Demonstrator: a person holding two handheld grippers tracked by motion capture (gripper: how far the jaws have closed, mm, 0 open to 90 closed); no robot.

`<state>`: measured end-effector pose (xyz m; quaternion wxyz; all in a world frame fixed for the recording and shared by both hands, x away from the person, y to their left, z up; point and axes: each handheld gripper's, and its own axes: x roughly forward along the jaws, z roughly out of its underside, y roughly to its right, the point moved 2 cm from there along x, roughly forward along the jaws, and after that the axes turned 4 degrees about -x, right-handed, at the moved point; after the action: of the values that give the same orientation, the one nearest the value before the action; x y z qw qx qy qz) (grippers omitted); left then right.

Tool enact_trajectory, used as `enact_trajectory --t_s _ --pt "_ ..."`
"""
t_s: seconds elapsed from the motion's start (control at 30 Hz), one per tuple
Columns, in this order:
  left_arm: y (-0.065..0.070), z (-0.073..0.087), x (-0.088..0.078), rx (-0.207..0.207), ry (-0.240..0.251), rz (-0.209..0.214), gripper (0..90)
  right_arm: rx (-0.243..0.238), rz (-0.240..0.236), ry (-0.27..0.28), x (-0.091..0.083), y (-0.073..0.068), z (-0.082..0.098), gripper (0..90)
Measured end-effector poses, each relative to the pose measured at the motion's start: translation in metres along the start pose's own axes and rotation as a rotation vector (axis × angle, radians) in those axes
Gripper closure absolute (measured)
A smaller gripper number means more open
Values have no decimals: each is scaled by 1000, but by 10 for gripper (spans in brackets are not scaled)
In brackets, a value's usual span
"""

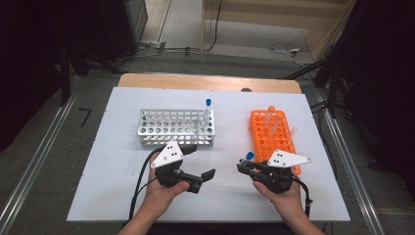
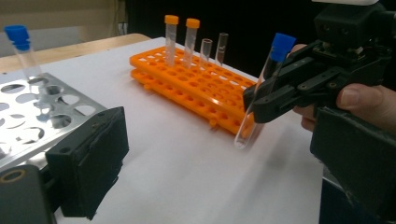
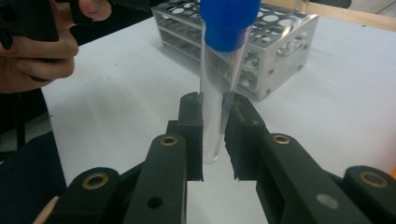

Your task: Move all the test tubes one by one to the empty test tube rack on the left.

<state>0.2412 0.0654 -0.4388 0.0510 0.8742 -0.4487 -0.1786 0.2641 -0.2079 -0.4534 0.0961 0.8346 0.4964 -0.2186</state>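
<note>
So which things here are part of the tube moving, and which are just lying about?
In the job:
right gripper, shut on the blue-capped tube
left gripper, open
silver rack
orange rack

Lying about:
cables on the floor
wooden table edge

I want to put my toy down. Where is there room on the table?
The white table is bare left of the silver rack and between it and the orange rack. The near middle is crowded by the left gripper and right gripper.

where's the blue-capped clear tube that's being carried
The blue-capped clear plastic tube is clamped in the right gripper, above the white table between the orange rack and the silver metal rack.
</note>
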Motion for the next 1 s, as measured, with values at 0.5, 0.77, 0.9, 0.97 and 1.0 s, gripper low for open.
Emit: enact_trajectory --t_s 0.5,0.77,0.9,0.97,1.0 --pt "18 1 14 7 -24 27 256 -27 -70 -24 11 -20 -1 750" --pt "24 2 19 9 -33 103 435 -39 -106 -43 18 -27 -1 750" --pt "28 2 23 17 -39 127 502 -54 -129 -58 23 -33 -1 750" --pt "29 2 25 26 -49 135 534 -60 -139 -64 25 -35 -1 750" --pt "30 3 26 31 -52 140 555 -64 -144 -66 25 -36 -1 750"
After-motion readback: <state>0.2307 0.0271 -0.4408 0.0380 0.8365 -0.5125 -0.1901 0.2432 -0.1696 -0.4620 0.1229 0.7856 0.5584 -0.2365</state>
